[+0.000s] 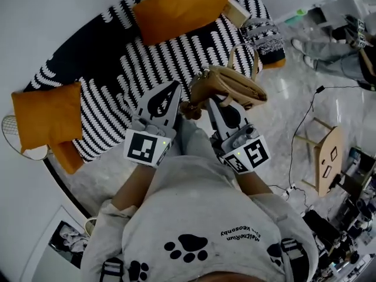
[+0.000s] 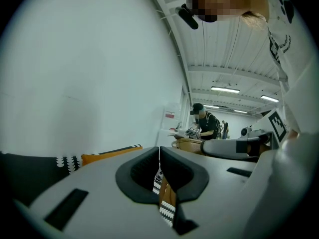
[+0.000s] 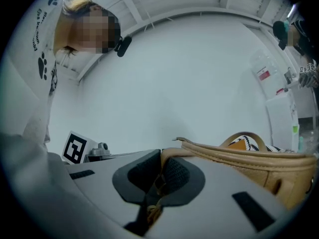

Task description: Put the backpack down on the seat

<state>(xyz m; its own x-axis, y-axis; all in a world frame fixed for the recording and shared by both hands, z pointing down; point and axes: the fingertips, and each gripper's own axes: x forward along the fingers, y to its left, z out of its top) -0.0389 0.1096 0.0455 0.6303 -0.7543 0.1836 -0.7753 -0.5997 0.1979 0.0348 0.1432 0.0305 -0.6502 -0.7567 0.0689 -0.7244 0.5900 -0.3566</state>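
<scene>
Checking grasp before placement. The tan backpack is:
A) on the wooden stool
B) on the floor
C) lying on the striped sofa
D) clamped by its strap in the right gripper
D: the right gripper has its jaws shut on a strap of the tan backpack.

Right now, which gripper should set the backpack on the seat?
Right, probably. The right gripper is shut on the tan edge of the backpack, with the striped seat just ahead. The left gripper is shut beside it, holding nothing I can see.
</scene>
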